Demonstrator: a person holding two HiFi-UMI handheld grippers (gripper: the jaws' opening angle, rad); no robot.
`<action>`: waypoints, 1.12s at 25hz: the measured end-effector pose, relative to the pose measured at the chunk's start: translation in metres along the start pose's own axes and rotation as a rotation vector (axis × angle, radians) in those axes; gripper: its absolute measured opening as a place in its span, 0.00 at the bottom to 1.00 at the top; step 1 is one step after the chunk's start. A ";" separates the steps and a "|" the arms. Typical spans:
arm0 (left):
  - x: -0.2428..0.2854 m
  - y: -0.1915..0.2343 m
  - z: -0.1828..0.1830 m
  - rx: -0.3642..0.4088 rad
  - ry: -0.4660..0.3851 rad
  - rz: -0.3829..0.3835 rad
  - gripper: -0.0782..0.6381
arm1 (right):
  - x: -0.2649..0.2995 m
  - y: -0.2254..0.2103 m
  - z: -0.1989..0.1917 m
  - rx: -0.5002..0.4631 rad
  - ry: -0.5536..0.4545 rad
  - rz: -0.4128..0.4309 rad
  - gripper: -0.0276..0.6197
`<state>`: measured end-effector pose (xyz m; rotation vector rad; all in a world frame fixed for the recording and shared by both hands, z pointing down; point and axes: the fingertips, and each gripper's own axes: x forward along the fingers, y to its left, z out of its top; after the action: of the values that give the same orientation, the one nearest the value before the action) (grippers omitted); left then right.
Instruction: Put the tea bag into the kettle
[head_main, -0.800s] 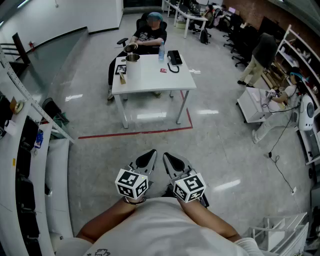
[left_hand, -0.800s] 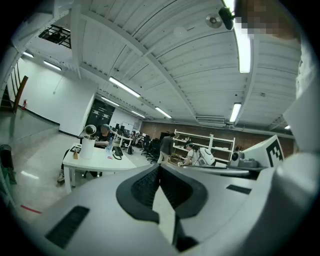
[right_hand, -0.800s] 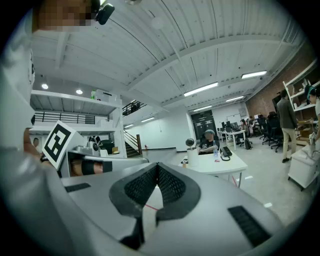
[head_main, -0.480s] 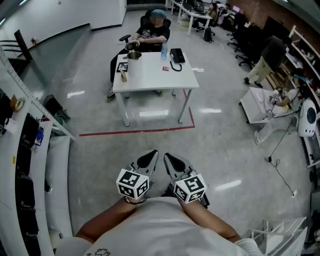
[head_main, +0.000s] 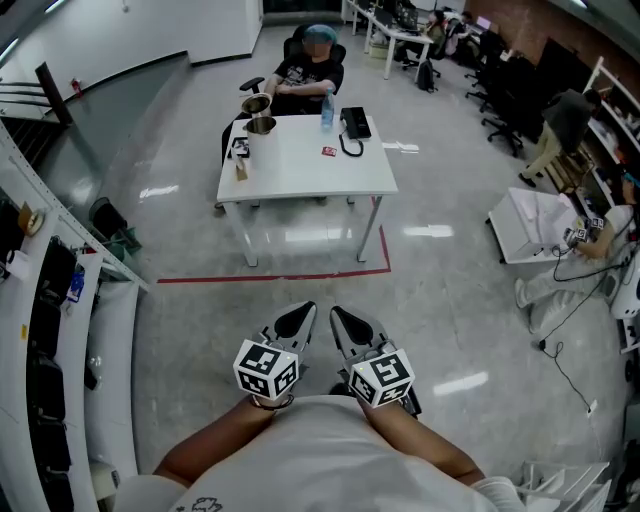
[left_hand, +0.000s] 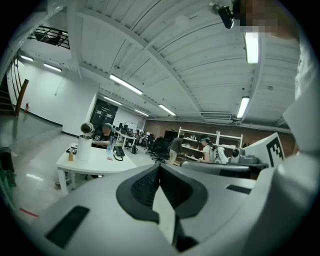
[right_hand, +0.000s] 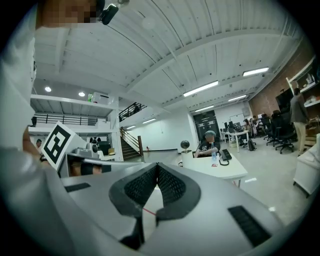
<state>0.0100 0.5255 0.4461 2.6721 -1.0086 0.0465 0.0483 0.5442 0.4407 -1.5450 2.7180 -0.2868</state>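
Left gripper (head_main: 293, 322): jaws together, empty
Right gripper (head_main: 350, 327): jaws together, empty
Kettle (head_main: 261, 125): far-left corner of the table (head_main: 300, 172), well ahead
Tea bag (head_main: 328, 151): probably this small red packet, right of the kettle, slightly to the right gripper's side

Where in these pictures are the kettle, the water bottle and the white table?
kettle (head_main: 261, 126): head view, its top rim.
water bottle (head_main: 327, 112): head view, its body.
white table (head_main: 300, 165): head view, bare top.

This is a big open-plan office with a lab feel: rows of desks (head_main: 395, 35) and black swivel chairs (head_main: 505, 100) by a brick wall (right_hand: 261, 102), a white table (head_main: 300, 165) inside red floor tape (head_main: 270, 277), strip lights (left_hand: 126, 84) on a high ribbed ceiling, and a staircase (right_hand: 129, 142).
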 end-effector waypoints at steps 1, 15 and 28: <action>0.013 -0.002 0.002 0.000 -0.001 0.002 0.12 | 0.000 -0.015 0.005 0.002 -0.002 0.000 0.06; 0.120 -0.030 0.005 -0.004 0.017 -0.033 0.12 | -0.003 -0.123 0.013 0.030 0.029 -0.028 0.06; 0.193 0.019 0.019 -0.022 0.033 -0.111 0.12 | 0.058 -0.178 0.015 0.037 0.064 -0.092 0.06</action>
<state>0.1426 0.3828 0.4577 2.6930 -0.8446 0.0567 0.1714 0.4031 0.4592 -1.6822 2.6761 -0.3909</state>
